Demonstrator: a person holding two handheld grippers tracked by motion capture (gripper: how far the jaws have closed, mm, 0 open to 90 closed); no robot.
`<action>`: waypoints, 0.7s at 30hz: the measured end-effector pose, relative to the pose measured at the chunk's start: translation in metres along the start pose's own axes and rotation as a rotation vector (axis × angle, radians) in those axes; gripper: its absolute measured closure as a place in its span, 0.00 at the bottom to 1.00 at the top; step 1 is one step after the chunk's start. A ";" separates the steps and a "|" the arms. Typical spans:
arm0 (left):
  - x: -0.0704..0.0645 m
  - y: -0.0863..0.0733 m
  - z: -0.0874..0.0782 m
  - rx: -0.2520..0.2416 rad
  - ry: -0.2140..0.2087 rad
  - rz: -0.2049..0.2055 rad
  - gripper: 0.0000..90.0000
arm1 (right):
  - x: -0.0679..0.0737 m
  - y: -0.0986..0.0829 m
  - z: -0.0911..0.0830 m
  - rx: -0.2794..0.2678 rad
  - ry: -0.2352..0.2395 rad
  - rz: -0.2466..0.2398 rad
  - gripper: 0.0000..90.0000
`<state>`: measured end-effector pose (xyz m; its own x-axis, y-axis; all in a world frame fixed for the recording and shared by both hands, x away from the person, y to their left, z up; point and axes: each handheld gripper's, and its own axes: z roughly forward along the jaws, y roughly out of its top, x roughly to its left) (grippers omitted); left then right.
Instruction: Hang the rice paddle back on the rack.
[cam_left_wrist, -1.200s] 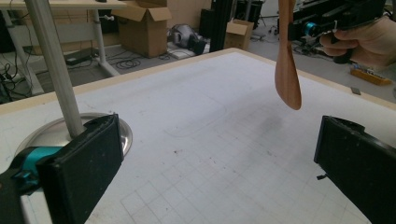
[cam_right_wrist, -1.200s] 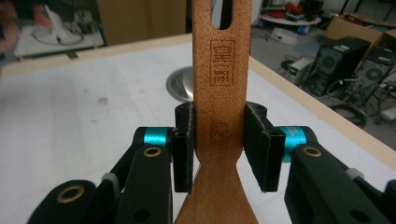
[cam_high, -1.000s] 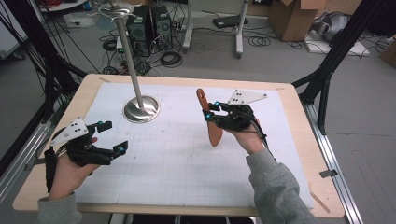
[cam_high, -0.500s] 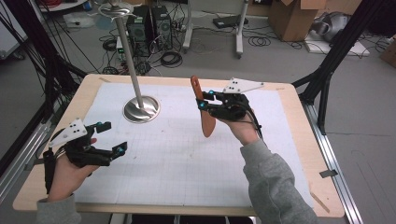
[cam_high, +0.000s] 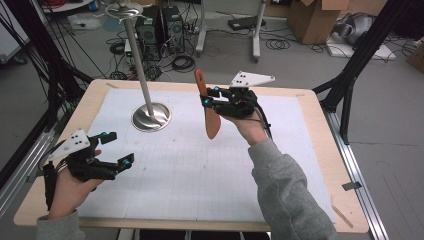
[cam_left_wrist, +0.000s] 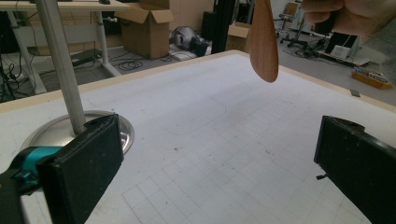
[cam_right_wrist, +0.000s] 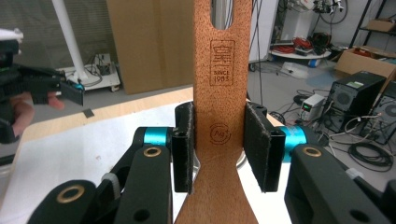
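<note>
A wooden spatula (cam_high: 208, 106) hangs upright above the middle of the white mat, blade down, handle up. My right gripper (cam_high: 207, 101) is shut on its handle (cam_right_wrist: 218, 112), both pads pressing the sides just under a stamped logo. The spatula's blade (cam_left_wrist: 263, 42) also appears at the top of the left gripper view. A metal stand (cam_high: 148, 112) with a round base and a tall pole rises at the mat's back left. My left gripper (cam_high: 120, 149) hovers near the front left corner, jaws wide apart with nothing between them.
The white gridded mat (cam_high: 200, 165) covers a wooden table (cam_high: 320, 165). Computer cases and cables (cam_high: 160, 30) sit on the floor behind, cardboard boxes (cam_high: 310, 20) to the back right. A black frame leg (cam_high: 350, 85) stands by the table's right side.
My right gripper has carried the spatula up and toward the back left, nearer the stand. The left gripper has barely moved.
</note>
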<state>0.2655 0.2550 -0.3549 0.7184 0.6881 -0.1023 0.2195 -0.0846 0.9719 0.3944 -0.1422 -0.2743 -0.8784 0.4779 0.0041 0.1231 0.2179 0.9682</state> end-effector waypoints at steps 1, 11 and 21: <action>0.000 0.000 0.000 0.002 0.001 0.002 0.02 | -0.001 0.001 0.001 -0.002 -0.002 -0.004 0.73; 0.001 -0.004 -0.001 0.004 -0.001 -0.007 0.02 | -0.007 0.014 0.011 -0.032 0.016 0.012 0.73; 0.004 -0.005 0.000 0.001 -0.006 -0.017 0.02 | -0.015 0.025 0.024 -0.039 0.020 0.013 0.73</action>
<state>0.2670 0.2580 -0.3600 0.7185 0.6851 -0.1201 0.2320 -0.0733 0.9699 0.4216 -0.1234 -0.2558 -0.8861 0.4629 0.0212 0.1165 0.1781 0.9771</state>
